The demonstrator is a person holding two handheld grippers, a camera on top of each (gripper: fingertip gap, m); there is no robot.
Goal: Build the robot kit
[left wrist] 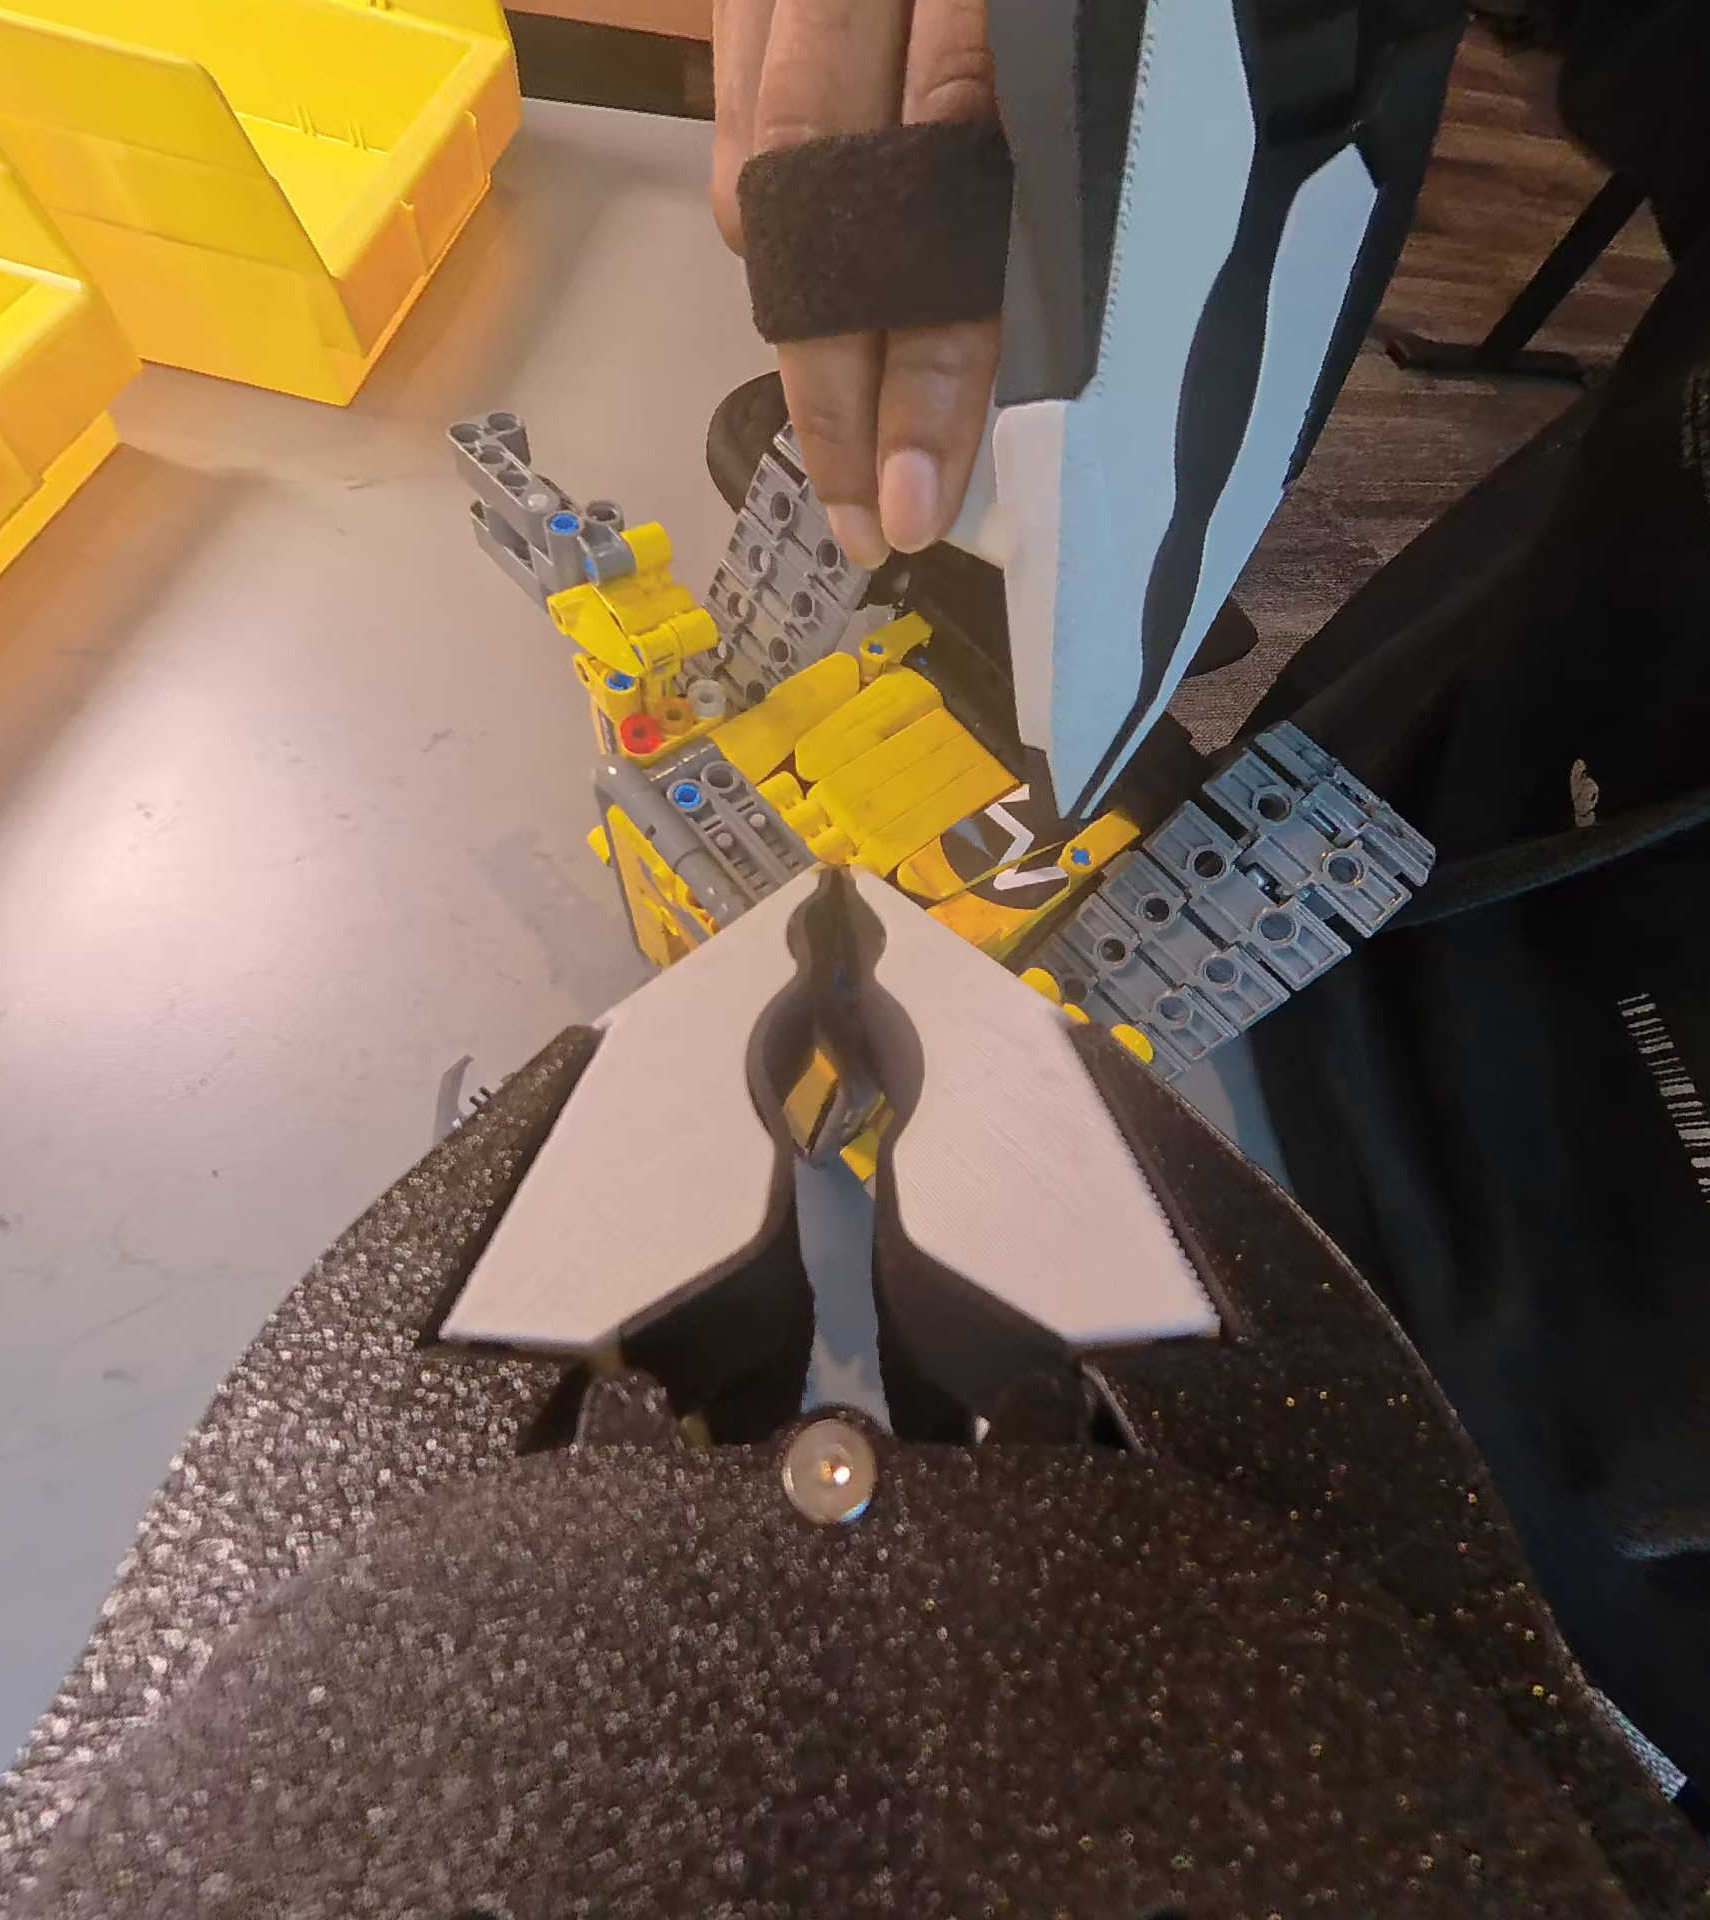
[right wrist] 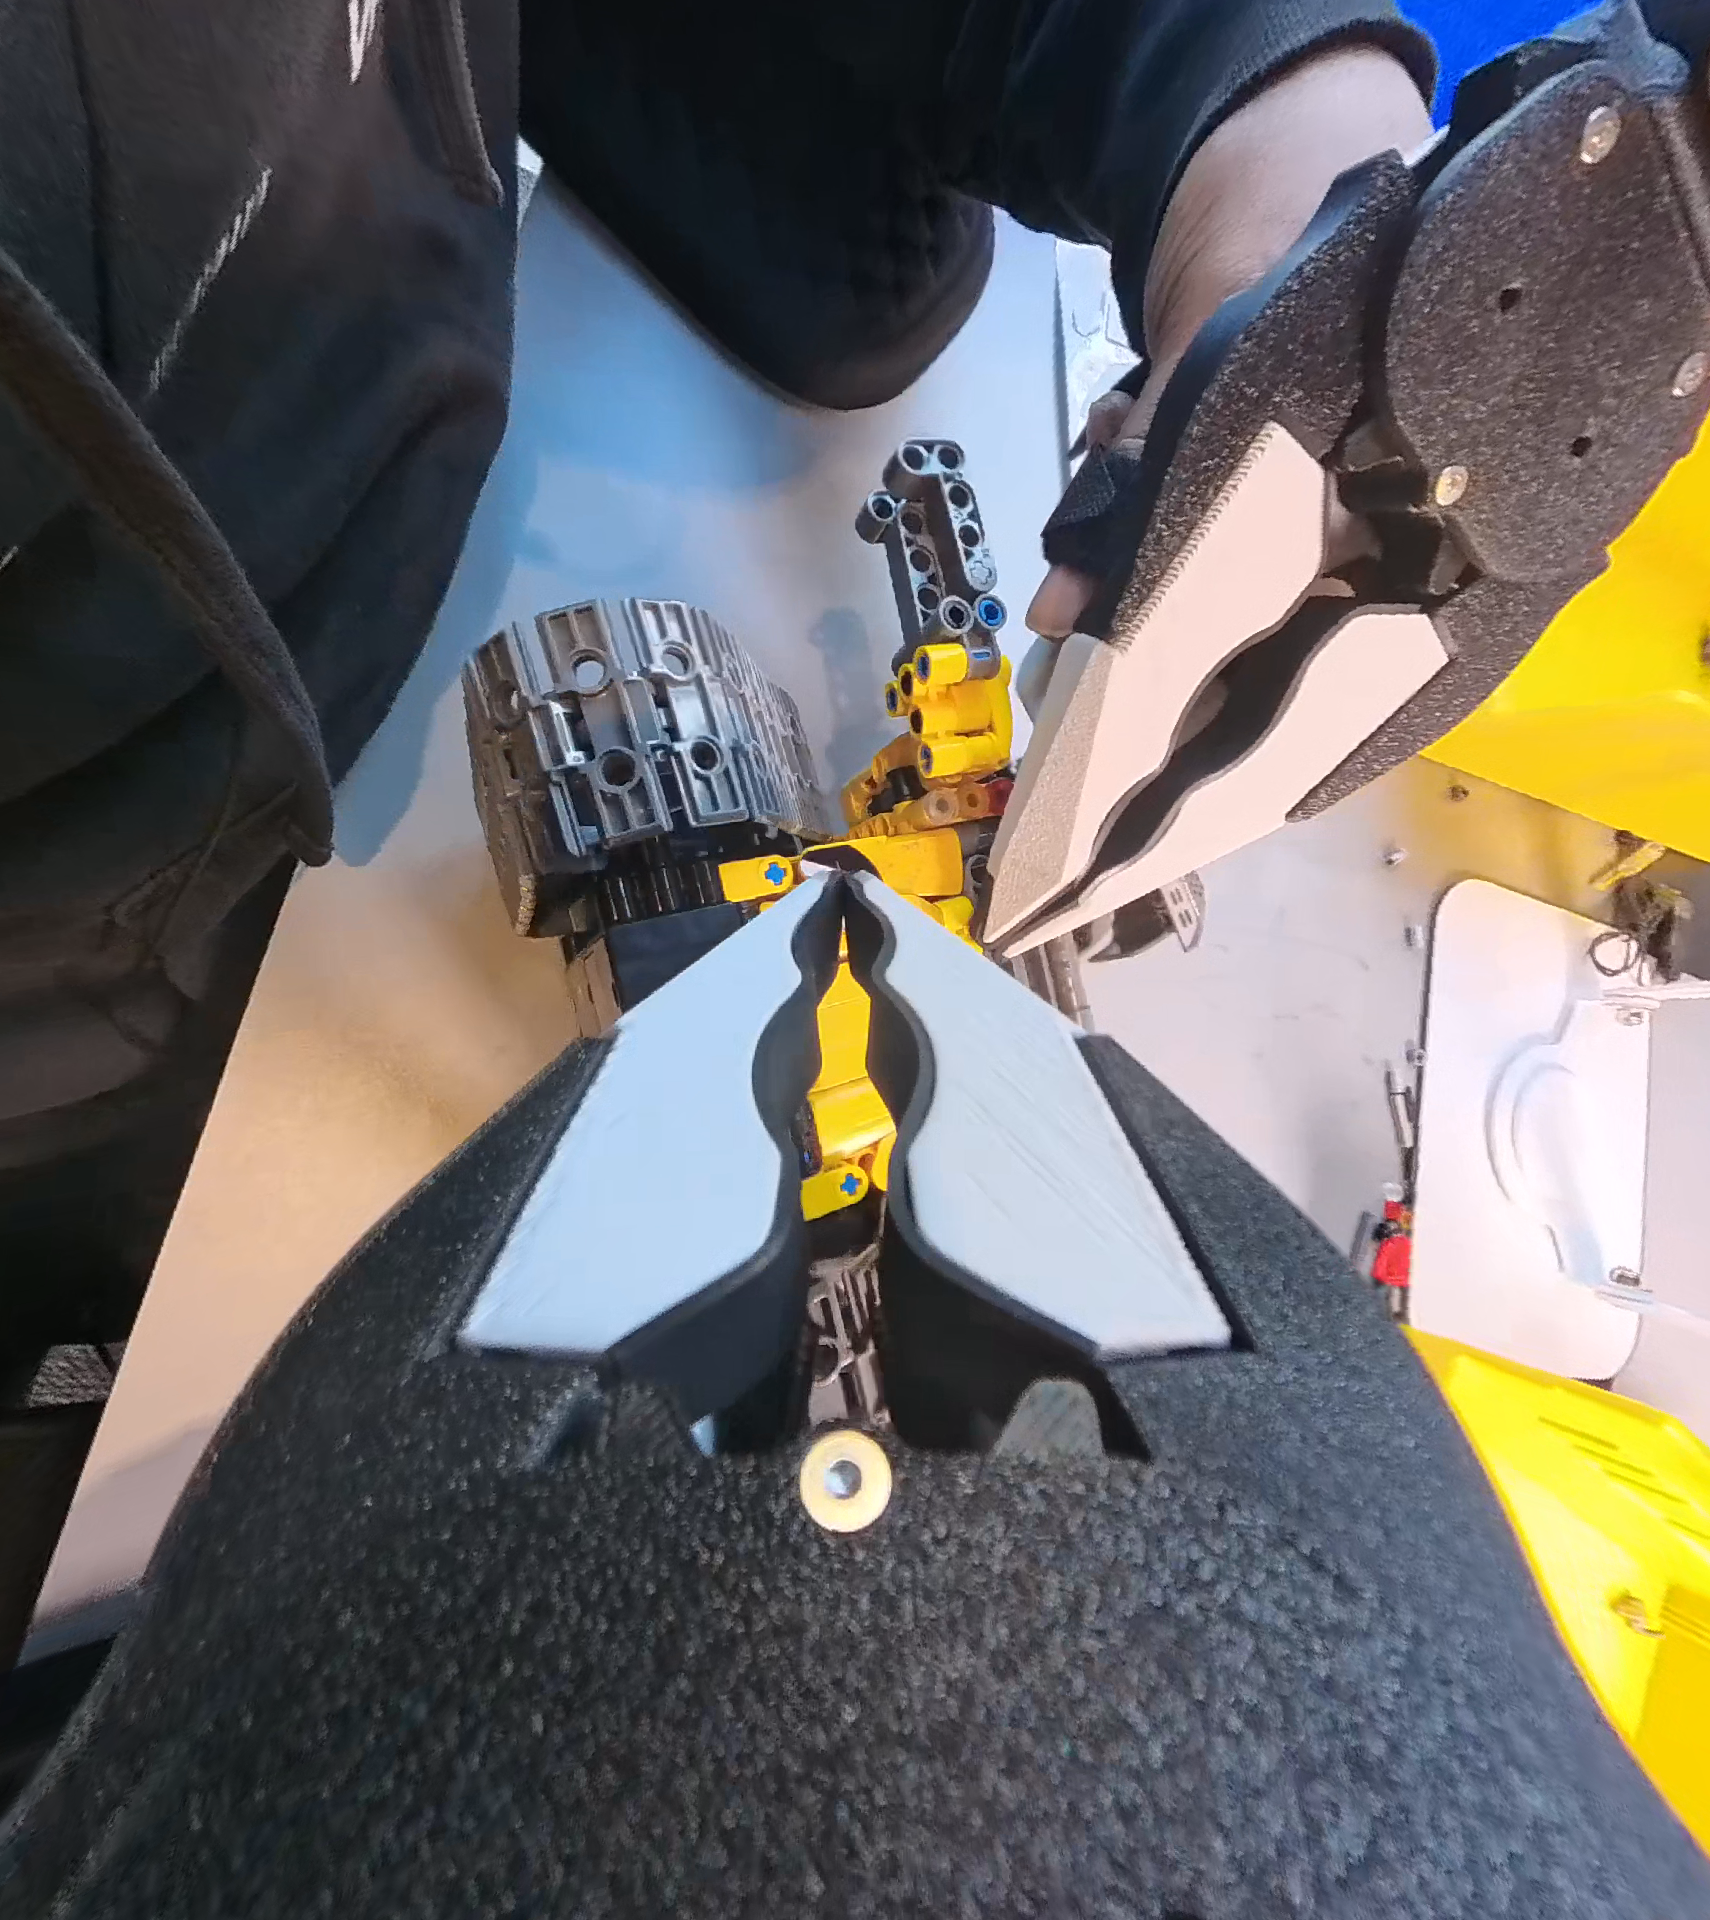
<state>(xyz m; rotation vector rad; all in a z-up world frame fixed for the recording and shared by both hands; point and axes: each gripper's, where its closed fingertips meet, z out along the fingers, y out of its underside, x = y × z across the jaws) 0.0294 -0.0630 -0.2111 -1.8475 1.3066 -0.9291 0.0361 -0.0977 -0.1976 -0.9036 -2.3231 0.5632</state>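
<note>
A yellow and grey brick-built tracked vehicle model (left wrist: 861, 748) lies on the grey table (left wrist: 207, 935). It has grey track links (left wrist: 1235, 904) and a grey boom arm (left wrist: 503, 468). My left gripper (left wrist: 835, 883) is shut, its tips pinched on the model's near edge. My right gripper (left wrist: 1069, 805) comes down from above, held by a hand with a black strap (left wrist: 872, 229), its tip on the model's black panel. In the right wrist view my right gripper (right wrist: 835, 878) is shut on the model's yellow body (right wrist: 944, 707) beside the track (right wrist: 643, 727). The left gripper (right wrist: 998, 940) touches the model's right side.
Yellow storage bins (left wrist: 238, 208) stand at the table's far left; they also show in the right wrist view (right wrist: 1661, 727). A white tray (right wrist: 1516, 1091) and a small red figure (right wrist: 1391, 1247) lie beyond the model. The person's black clothing (left wrist: 1609, 935) fills the table's edge side. The tips of both grippers are at nearly the same place.
</note>
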